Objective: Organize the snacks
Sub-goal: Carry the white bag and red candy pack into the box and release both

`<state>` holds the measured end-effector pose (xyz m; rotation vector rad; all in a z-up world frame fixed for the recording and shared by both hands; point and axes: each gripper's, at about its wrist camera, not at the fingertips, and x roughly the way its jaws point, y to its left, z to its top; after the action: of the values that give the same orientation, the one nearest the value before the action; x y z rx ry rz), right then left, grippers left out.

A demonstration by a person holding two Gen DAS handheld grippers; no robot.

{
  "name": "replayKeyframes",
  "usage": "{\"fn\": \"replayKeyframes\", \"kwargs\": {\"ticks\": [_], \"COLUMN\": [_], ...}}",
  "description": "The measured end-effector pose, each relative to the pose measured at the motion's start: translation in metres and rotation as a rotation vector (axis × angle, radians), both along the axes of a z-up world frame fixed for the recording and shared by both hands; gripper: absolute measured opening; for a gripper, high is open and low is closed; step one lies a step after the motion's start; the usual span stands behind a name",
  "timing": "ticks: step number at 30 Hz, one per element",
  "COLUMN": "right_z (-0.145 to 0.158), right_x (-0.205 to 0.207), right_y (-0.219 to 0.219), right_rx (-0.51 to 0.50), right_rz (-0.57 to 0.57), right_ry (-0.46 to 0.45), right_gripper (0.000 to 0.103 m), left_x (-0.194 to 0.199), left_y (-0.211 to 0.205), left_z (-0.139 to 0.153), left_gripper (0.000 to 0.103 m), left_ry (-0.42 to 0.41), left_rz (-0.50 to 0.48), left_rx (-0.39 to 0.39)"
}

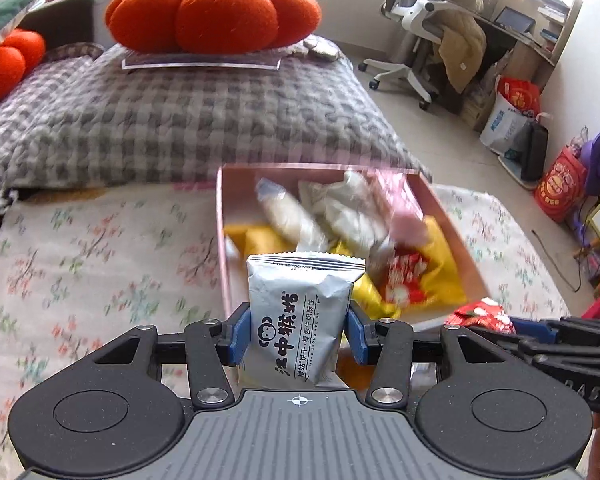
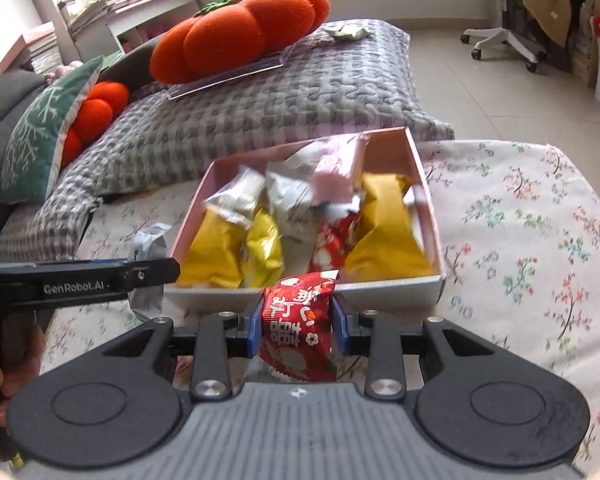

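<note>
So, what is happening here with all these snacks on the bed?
A person is sorting snacks, with a hand-held gripper in each hand. The left gripper is shut on a silver biscuit packet, and the right gripper is shut on a red snack packet. Both are held just in front of the pink box, which stands on the floral sheet and already holds yellow, white, pink and red packets. Neither held packet is in the box yet.

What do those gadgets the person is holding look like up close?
Each hand-held gripper, left and right, has a ribbed grey body, black linkage arms with silver rivets and round black discs, ending in blue pads. White "GenRobot.AI" lettering runs along the left one's black side. No cables or sleeves show.
</note>
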<state>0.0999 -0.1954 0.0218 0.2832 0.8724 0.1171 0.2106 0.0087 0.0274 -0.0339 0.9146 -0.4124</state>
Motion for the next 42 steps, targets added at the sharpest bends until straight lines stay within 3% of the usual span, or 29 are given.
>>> {"fn": "replayKeyframes", "kwargs": {"ticks": [6,16,19,22,33,37,42], "right_z": [0.005,0.002,-0.007,-0.014,-0.019,-0.015,-0.016], "right_x": [0.026,0.099,0.116,0.125,0.136,0.132,0.123], "right_y": [-0.023,-0.066,-0.074,-0.076,-0.077,-0.079,-0.08], "right_rx": [-0.009,-0.02,-0.014,0.007,0.066,0.088,0.091], "right_rz": [-0.024,-0.065,-0.073,-0.067,-0.098,-0.12,-0.116], "right_ry": [-0.013,-0.028,-0.012,-0.006,-0.034,-0.063,-0.065], "right_gripper": [0.031,0.032,0.032,0.032,0.033,0.036,0.037], "left_x": [0.041,0.1,0.113,0.119,0.125,0.122,0.111], "left_y": [-0.012,-0.03,-0.031,-0.039,-0.052,-0.044,-0.037], "left_z": [0.002,-0.004,-0.005,-0.007,-0.021,-0.014,-0.001], "left_gripper": [0.046,0.046,0.046,0.046,0.048,0.056,0.056], "left_ry": [0.021,0.062,0.086,0.102,0.101,0.073,0.042], "left_rz": [0.031,0.072,0.083,0.069,0.1,0.105,0.115], "left_rx": [-0.037,-0.027,-0.075,-0.115,-0.104,-0.124,-0.101]}}
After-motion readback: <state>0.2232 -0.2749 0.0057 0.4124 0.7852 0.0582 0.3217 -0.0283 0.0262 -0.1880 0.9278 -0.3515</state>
